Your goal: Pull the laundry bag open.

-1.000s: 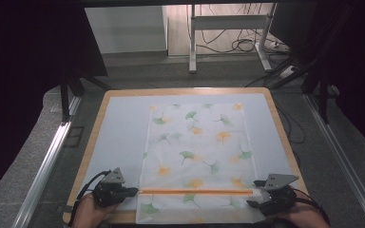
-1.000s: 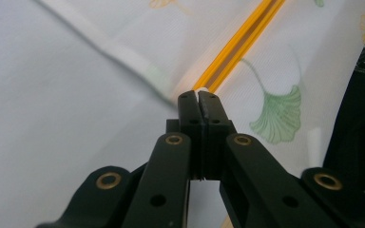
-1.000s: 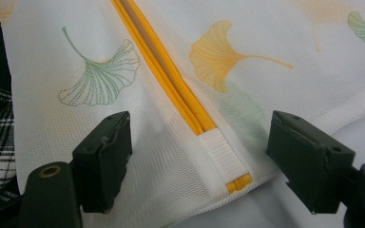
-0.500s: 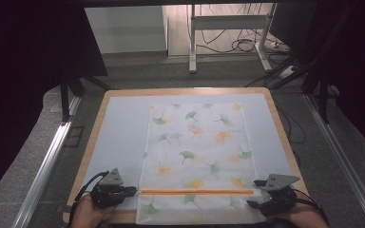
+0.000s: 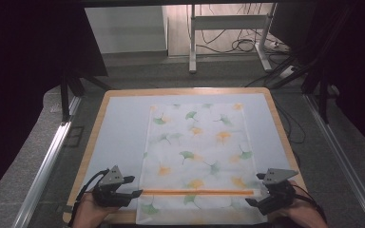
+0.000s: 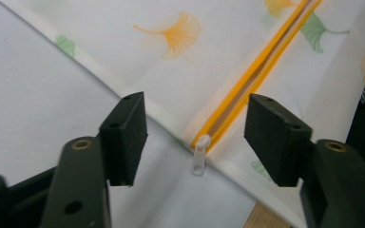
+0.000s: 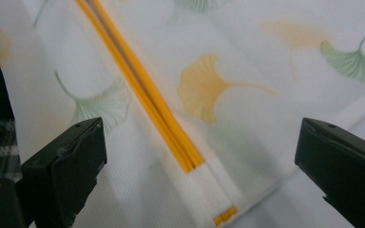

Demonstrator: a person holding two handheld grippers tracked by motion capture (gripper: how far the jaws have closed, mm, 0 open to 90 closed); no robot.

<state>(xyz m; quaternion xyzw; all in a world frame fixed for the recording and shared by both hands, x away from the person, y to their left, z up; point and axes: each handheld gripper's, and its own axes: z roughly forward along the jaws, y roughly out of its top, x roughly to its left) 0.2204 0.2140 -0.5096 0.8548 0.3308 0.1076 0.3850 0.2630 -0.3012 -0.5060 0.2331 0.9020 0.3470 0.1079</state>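
Note:
A white pillowcase (image 5: 199,152) printed with green and orange ginkgo leaves lies flat on the table, long side running away from me. An orange zipper (image 5: 197,192) crosses it near the front edge. My left gripper (image 5: 138,185) is open at the zipper's left end. In the left gripper view the white zipper pull (image 6: 199,159) lies between and just beyond the jaws of the left gripper (image 6: 197,128). My right gripper (image 5: 253,189) is open at the zipper's right end. In the right gripper view the zipper's closed end (image 7: 185,156) sits between the wide-apart jaws of the right gripper (image 7: 199,147).
The table has a pale mat (image 5: 119,133) and a wooden rim (image 5: 185,90). Metal rails (image 5: 47,161) run along both sides. Beyond the far edge stand a desk frame (image 5: 228,28) and loose cables (image 5: 247,45) on the floor.

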